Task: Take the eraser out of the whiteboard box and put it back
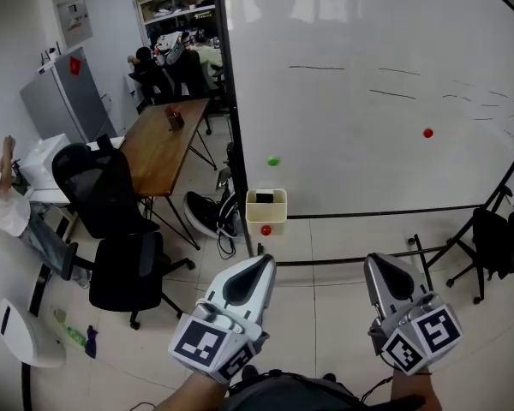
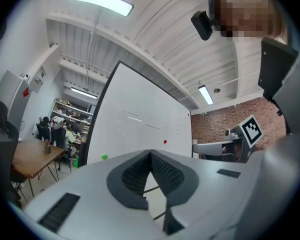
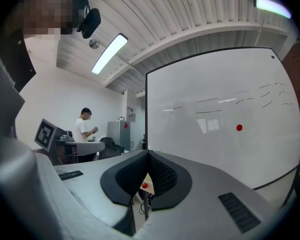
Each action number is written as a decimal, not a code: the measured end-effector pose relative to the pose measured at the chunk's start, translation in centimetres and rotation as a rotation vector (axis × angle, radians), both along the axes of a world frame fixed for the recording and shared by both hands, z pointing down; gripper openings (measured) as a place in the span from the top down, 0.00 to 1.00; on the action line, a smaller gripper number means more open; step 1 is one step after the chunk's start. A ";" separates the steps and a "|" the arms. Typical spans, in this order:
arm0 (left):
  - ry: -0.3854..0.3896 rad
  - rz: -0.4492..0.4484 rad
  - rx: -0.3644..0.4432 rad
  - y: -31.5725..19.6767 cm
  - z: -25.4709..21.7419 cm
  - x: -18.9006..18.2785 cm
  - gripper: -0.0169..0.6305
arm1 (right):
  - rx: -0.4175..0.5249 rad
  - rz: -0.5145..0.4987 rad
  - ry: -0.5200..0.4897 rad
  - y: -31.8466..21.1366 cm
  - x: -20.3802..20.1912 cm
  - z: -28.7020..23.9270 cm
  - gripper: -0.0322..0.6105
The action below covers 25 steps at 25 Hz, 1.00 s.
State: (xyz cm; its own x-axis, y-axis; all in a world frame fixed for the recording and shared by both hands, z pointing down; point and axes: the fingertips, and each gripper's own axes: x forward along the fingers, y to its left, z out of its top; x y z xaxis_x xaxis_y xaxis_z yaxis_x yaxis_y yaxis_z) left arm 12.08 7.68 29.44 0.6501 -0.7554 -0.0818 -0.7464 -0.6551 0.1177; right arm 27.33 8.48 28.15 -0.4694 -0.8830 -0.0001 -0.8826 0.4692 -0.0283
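A pale yellow box (image 1: 266, 211) hangs at the lower left corner of the whiteboard (image 1: 368, 75). The dark eraser (image 1: 264, 199) lies inside it, and a red magnet (image 1: 265, 229) sits on the box front. Both grippers are held level in front of the board, well short of the box. My left gripper (image 1: 263, 260) is shut with nothing in it, its tips meeting in the left gripper view (image 2: 150, 153). My right gripper (image 1: 373, 259) is also shut and empty (image 3: 148, 153); a bit of the box (image 3: 147, 178) shows through the gap under its tips.
A green magnet (image 1: 273, 161) and a second red magnet (image 1: 427, 133) stick to the board. A wooden table (image 1: 158, 148) and two black office chairs (image 1: 103, 187) (image 1: 127, 270) stand at the left. Black shoes (image 1: 207, 215) and the board's stand legs (image 1: 450, 251) are on the floor.
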 end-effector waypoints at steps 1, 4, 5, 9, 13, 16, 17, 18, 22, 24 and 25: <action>0.006 -0.009 -0.009 0.6 0.1 1.3 0.93 | 0.001 -0.011 0.005 0.6 1.4 -0.1 0.92; 0.016 -0.014 -0.008 2.1 -0.1 5.2 0.93 | 0.014 -0.030 0.018 2.2 5.6 -0.4 0.92; 0.019 -0.016 -0.007 2.5 -0.1 6.6 0.93 | 0.015 -0.031 0.015 2.6 7.0 -0.4 0.92; 0.012 -0.055 -0.046 4.4 1.3 10.8 0.93 | 0.009 -0.047 -0.003 4.4 11.9 0.3 0.92; -0.012 -0.062 -0.035 6.6 0.5 13.4 0.93 | -0.006 -0.041 -0.038 6.2 15.3 0.5 0.92; -0.030 -0.055 -0.026 7.7 -0.2 13.3 0.93 | -0.005 -0.034 -0.059 7.4 15.8 0.2 0.92; -0.030 -0.055 -0.028 7.9 -0.3 13.0 0.93 | -0.004 -0.033 -0.061 7.6 15.7 0.2 0.92; -0.028 -0.055 -0.029 8.2 -0.3 12.7 0.93 | -0.006 -0.029 -0.065 7.8 15.5 0.2 0.92; -0.022 -0.037 -0.012 8.8 -1.0 11.5 0.93 | -0.016 -0.008 -0.088 8.4 14.3 0.2 0.92; -0.015 -0.031 -0.003 9.0 -1.4 10.6 0.93 | -0.011 -0.002 -0.083 8.6 13.5 -0.1 0.92; -0.013 -0.029 0.001 9.2 -1.5 10.1 0.93 | -0.009 0.000 -0.082 8.7 13.0 -0.2 0.92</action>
State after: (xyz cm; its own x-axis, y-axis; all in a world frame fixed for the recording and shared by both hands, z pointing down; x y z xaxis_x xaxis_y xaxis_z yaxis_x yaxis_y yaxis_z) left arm 22.23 16.86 27.97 0.6292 -0.7737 -0.0741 -0.7663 -0.6334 0.1072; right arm 40.36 17.23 27.93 -0.4682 -0.8831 -0.0305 -0.8771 0.4687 -0.1051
